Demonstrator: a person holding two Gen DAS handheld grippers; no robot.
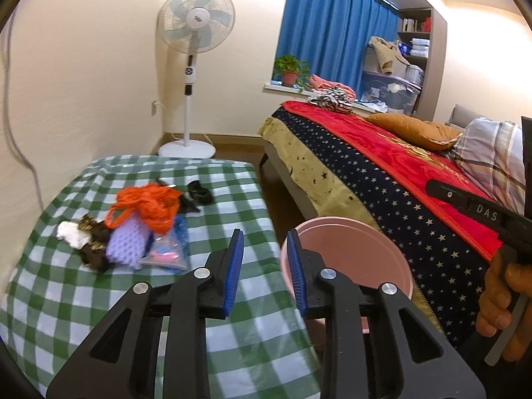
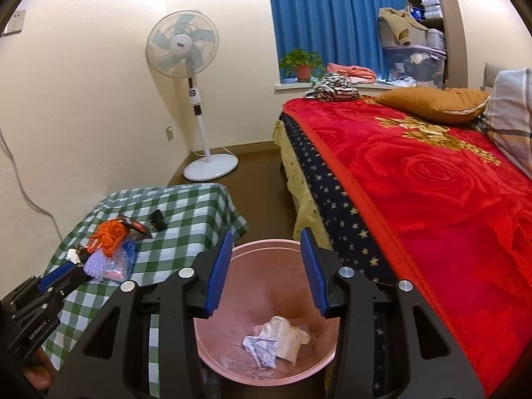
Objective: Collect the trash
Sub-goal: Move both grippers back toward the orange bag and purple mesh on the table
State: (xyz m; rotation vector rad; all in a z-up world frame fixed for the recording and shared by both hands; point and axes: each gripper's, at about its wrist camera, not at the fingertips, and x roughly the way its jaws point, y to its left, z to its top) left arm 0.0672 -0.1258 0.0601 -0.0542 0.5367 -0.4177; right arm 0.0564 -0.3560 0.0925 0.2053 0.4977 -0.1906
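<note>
A trash pile lies on the green checked table (image 1: 232,349): an orange net (image 1: 149,206), a purple foam piece (image 1: 128,244), a white tissue wad (image 1: 71,234), a brown wrapper (image 1: 94,254) and a clear plastic bag (image 1: 166,254). My left gripper (image 1: 266,266) hovers open to the right of the pile, nothing between its blue pads. My right gripper (image 2: 266,276) is open above the pink bin (image 2: 266,244), which holds crumpled paper (image 2: 261,349) and a white tissue (image 2: 286,332). In the right wrist view the left gripper (image 2: 79,269) shows beside the pile.
A bed with a red rose blanket (image 2: 432,199) stands right of the bin. A black item (image 1: 199,193) lies on the table's far side. A white standing fan (image 1: 193,66) is in the corner. A hand (image 1: 498,299) holds the right gripper's handle.
</note>
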